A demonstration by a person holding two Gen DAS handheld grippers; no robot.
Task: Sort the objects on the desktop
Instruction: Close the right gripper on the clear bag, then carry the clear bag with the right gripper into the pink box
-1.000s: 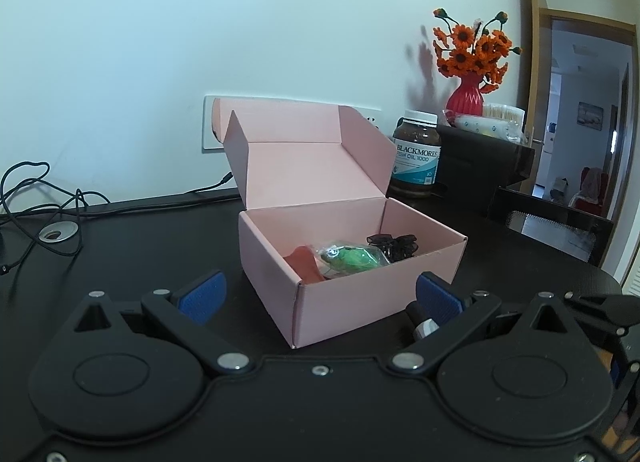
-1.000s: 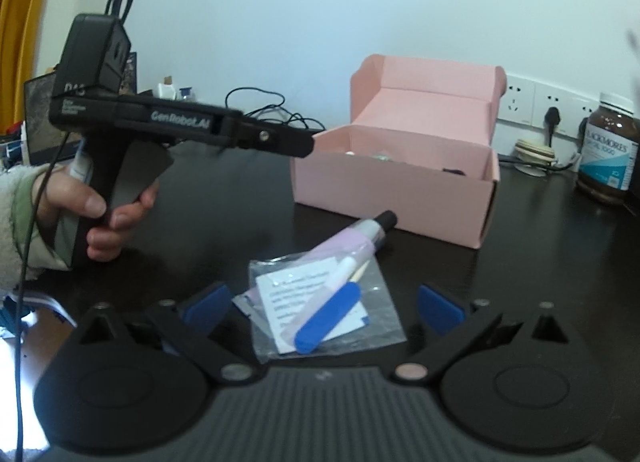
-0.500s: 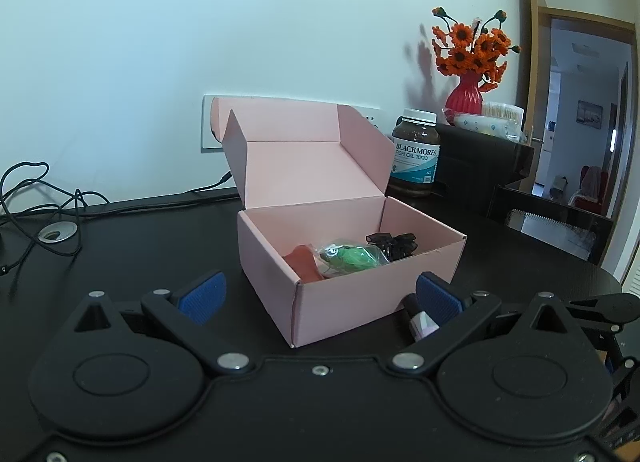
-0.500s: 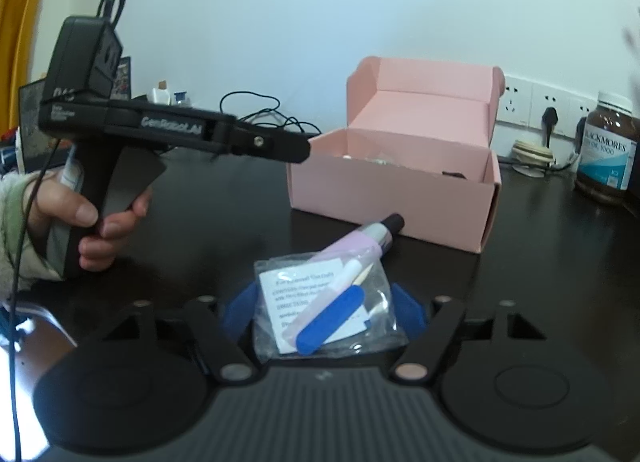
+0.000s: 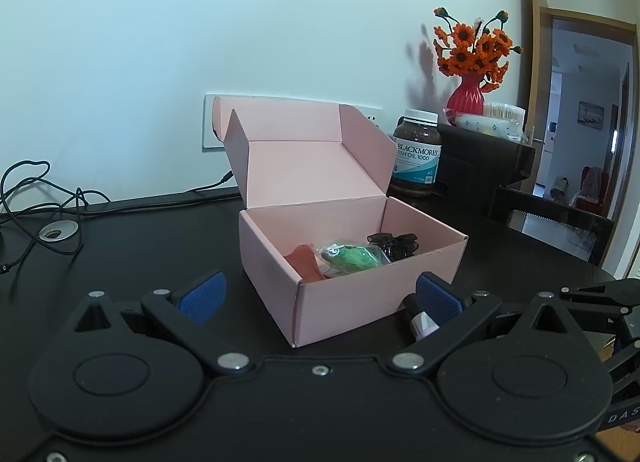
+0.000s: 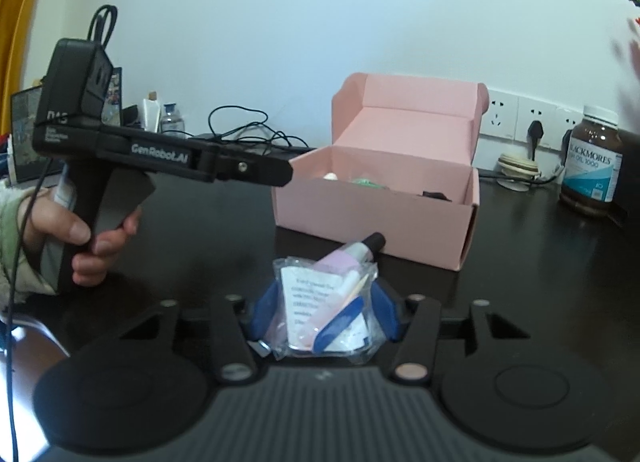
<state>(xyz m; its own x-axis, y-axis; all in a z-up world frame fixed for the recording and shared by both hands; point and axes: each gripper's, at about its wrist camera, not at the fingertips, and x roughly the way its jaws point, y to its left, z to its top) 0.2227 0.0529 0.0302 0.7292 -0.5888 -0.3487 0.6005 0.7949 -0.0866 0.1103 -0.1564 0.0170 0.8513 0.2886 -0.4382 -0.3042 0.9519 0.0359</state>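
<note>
An open pink cardboard box (image 5: 360,294) stands on the black desk, also in the right wrist view (image 6: 372,218). It holds a green item in a clear bag (image 5: 352,256), a red piece (image 5: 304,264) and a black hair clip (image 5: 394,244). My right gripper (image 6: 326,312) is shut on a clear plastic bag (image 6: 324,302) with a pink tube, a blue nail file and a paper slip, in front of the box. My left gripper (image 5: 320,294) is open and empty, facing the box's near corner. The tube's black cap (image 5: 414,308) shows by the left gripper's right finger.
A brown Blackmores fish oil bottle (image 5: 416,154) stands right of the box, beside a black cabinet (image 5: 484,166) with a red vase of orange flowers (image 5: 472,62). Black cables (image 5: 44,198) lie at the desk's back left. Wall sockets (image 6: 528,120) sit behind the box.
My right gripper has closed its blue pads onto the clear bag with the tube and nail file. The left gripper has stayed open and nearly still.
</note>
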